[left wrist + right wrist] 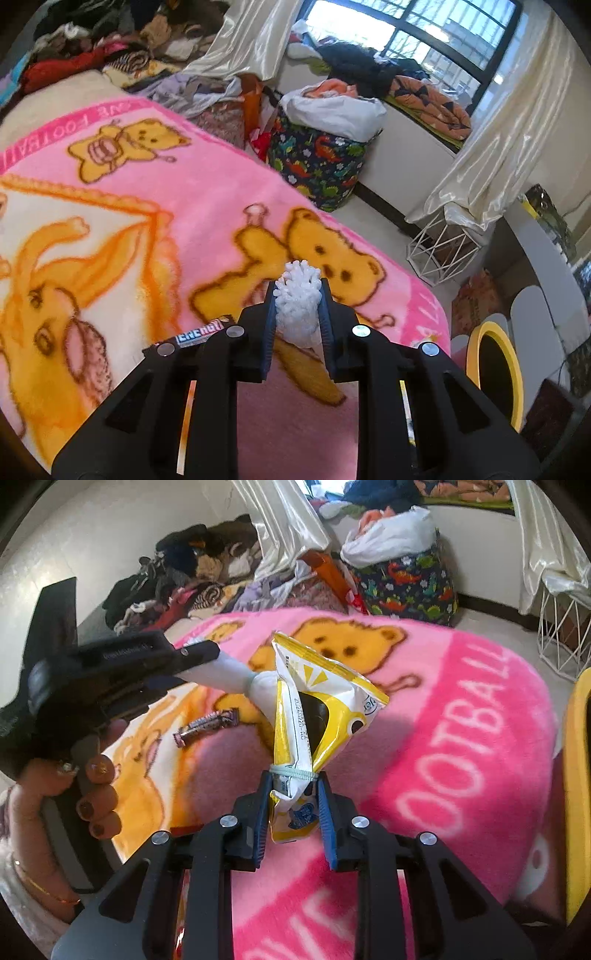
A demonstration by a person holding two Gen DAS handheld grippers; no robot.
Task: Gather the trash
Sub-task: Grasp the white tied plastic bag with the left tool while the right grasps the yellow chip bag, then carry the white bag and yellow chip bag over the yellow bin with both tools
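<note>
Trash sits on and above a bed under a pink bear blanket (461, 716). Leftmost, a dark snack-bar wrapper (207, 725) lies flat on the blanket, long axis running left to right. The left gripper (298, 295) pinches a white bumpy foam piece (297, 306) pointing forward along its fingers. The right gripper (293, 775) clamps a crumpled yellow-and-white packet (314, 709) standing upright. Beyond the bed's right edge lies open floor (376, 218).

Under your grippers the blanket (155, 192) is fuzzy pink fleece; your left one pinches bumpy white foam (297, 306), your right a glossy crinkled foil packet (314, 709); satin curtains (476, 177) shine at two o'clock
</note>
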